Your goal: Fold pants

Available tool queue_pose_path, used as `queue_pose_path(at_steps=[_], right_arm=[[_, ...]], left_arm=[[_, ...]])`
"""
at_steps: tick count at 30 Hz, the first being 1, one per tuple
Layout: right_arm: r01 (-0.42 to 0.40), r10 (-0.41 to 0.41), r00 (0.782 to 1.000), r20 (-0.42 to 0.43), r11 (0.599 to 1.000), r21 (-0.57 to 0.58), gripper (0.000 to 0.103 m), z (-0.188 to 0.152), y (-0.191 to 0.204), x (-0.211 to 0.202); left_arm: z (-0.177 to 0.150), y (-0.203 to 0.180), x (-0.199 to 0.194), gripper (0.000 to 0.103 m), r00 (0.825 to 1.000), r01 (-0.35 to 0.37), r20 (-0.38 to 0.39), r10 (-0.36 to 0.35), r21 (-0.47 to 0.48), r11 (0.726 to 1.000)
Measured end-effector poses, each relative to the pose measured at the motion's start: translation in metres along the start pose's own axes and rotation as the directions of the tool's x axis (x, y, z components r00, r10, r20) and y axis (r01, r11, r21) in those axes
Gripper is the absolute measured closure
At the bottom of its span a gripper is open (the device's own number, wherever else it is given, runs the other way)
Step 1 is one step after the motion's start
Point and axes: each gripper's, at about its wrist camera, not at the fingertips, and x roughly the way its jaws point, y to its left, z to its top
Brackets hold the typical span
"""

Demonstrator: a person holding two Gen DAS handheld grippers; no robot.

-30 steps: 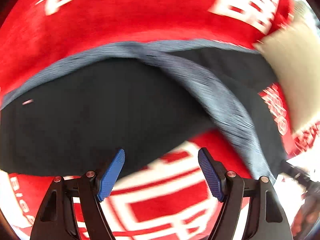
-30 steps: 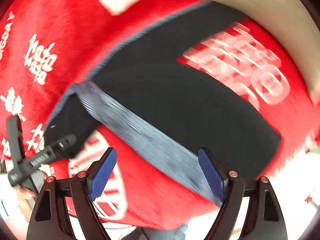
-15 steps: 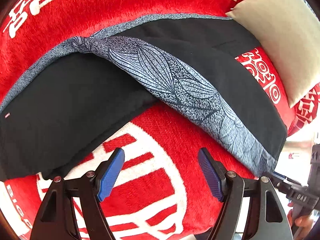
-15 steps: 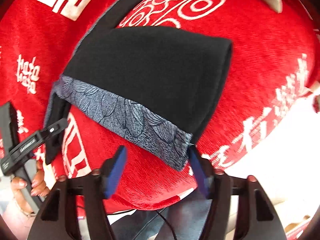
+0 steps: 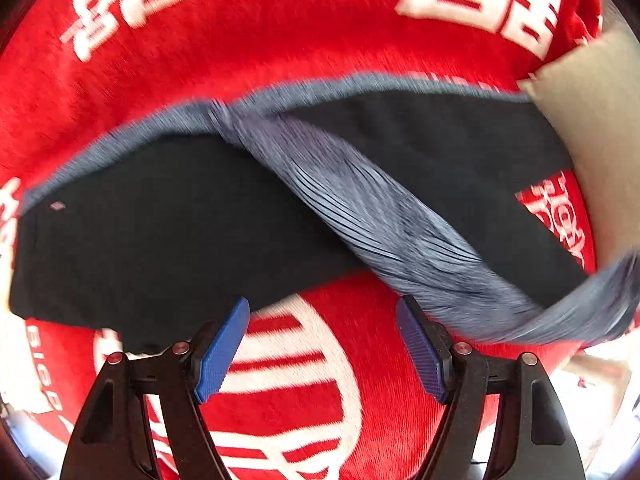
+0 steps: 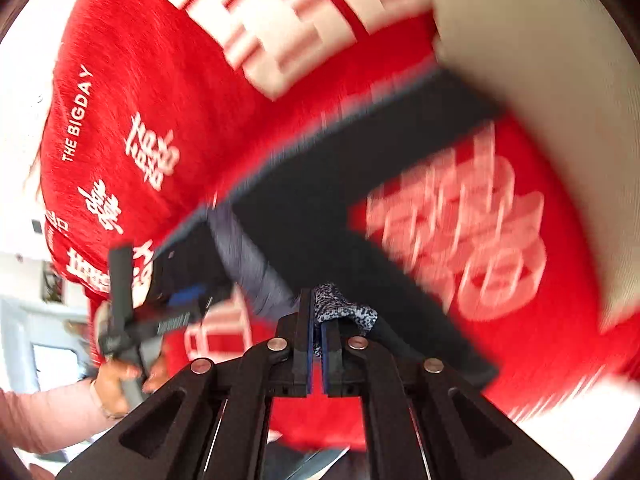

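Black pants [image 5: 160, 232] with a grey-blue patterned band [image 5: 384, 232] lie spread on a red blanket [image 5: 280, 32]. In the left wrist view my left gripper [image 5: 322, 344] is open and empty, just short of the near edge of one leg. In the right wrist view my right gripper [image 6: 317, 332] is shut on the patterned hem [image 6: 344, 312] of the other leg of the pants [image 6: 320, 208] and lifts it. The left gripper [image 6: 176, 312] also shows there, at the left by the far leg end.
A beige pillow [image 5: 592, 128] lies at the right on the red blanket with white lettering, and it also shows in the right wrist view [image 6: 540, 100]. The blanket's edge [image 6: 540, 392] drops off near the right gripper.
My right gripper has closed on the patterned hem and lifted that corner. My left gripper has moved closer to the other leg and stays open.
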Motion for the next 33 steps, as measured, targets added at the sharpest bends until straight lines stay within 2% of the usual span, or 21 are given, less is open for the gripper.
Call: queue_pose_path(at_steps=[3, 6, 9, 12, 13, 15, 16, 18, 21, 23, 24, 26, 29, 30, 31, 33], right_arm=[[0.060, -0.058, 0.998, 0.025, 0.995, -0.085, 0.100, 0.064, -0.001, -0.006], [0.129, -0.124, 0.991, 0.046, 0.985, -0.115, 0.100, 0.125, -0.009, 0.006], [0.195, -0.193, 0.981, 0.029, 0.973, -0.121, 0.100, 0.169, -0.023, 0.025], [0.276, -0.280, 0.960, -0.016, 0.954, -0.121, 0.096, 0.193, -0.042, 0.054], [0.299, -0.305, 0.951, -0.039, 0.947, -0.118, 0.091, 0.199, -0.046, 0.063], [0.277, -0.283, 0.957, -0.062, 0.956, -0.099, 0.050, 0.205, -0.051, 0.066], [0.262, -0.267, 0.963, -0.047, 0.961, -0.094, 0.027, 0.206, -0.049, 0.060], [0.216, -0.216, 0.976, 0.014, 0.970, -0.108, 0.027, 0.205, -0.038, 0.043], [0.240, -0.232, 0.970, 0.076, 0.961, -0.137, 0.027, 0.198, -0.024, 0.022], [0.233, -0.227, 0.972, 0.054, 0.964, -0.128, 0.037, 0.192, -0.024, 0.025], [0.228, -0.227, 0.974, 0.024, 0.965, -0.126, 0.051, 0.186, -0.026, 0.032], [0.244, -0.252, 0.966, -0.048, 0.960, -0.139, 0.062, 0.175, -0.031, 0.055], [0.309, -0.329, 0.936, -0.128, 0.939, -0.154, 0.066, 0.163, -0.052, 0.099], [0.337, -0.357, 0.923, -0.140, 0.929, -0.150, 0.066, 0.160, -0.063, 0.110], [0.356, -0.376, 0.915, -0.145, 0.923, -0.146, 0.070, 0.160, -0.069, 0.118], [0.380, -0.394, 0.915, -0.084, 0.913, -0.146, 0.070, 0.164, -0.075, 0.127]], left_arm=[[0.016, -0.001, -0.009, 0.026, 0.998, -0.053, 0.040, 0.054, -0.029, 0.998], [0.032, -0.003, -0.007, 0.026, 0.994, -0.085, 0.067, 0.089, -0.071, 0.994], [0.052, -0.005, 0.004, 0.026, 0.990, -0.115, 0.071, 0.123, -0.107, 0.988], [0.072, -0.012, 0.018, 0.026, 0.986, -0.143, 0.071, 0.152, -0.118, 0.983], [0.076, -0.011, 0.019, 0.026, 0.985, -0.149, 0.070, 0.158, -0.118, 0.982], [0.088, -0.015, 0.022, 0.026, 0.984, -0.154, 0.073, 0.163, -0.116, 0.981], [0.095, -0.015, 0.021, 0.026, 0.983, -0.155, 0.080, 0.164, -0.111, 0.982], [0.104, -0.020, 0.023, 0.026, 0.981, -0.166, 0.090, 0.175, -0.096, 0.981], [0.110, -0.024, 0.030, 0.026, 0.982, -0.167, 0.072, 0.173, -0.082, 0.983], [0.111, -0.029, 0.039, 0.026, 0.983, -0.172, 0.054, 0.176, -0.068, 0.983], [0.111, -0.031, 0.045, 0.026, 0.981, -0.184, 0.048, 0.187, -0.061, 0.981], [0.111, -0.033, 0.058, 0.026, 0.978, -0.201, 0.035, 0.204, -0.063, 0.978], [0.115, -0.031, 0.075, 0.026, 0.980, -0.196, 0.022, 0.199, -0.111, 0.974], [0.117, -0.030, 0.077, 0.020, 0.978, -0.200, 0.033, 0.206, -0.128, 0.971], [0.119, -0.029, 0.078, 0.014, 0.975, -0.209, 0.045, 0.217, -0.136, 0.968], [0.124, -0.026, 0.083, 0.012, 0.975, -0.203, 0.056, 0.213, -0.146, 0.968]])
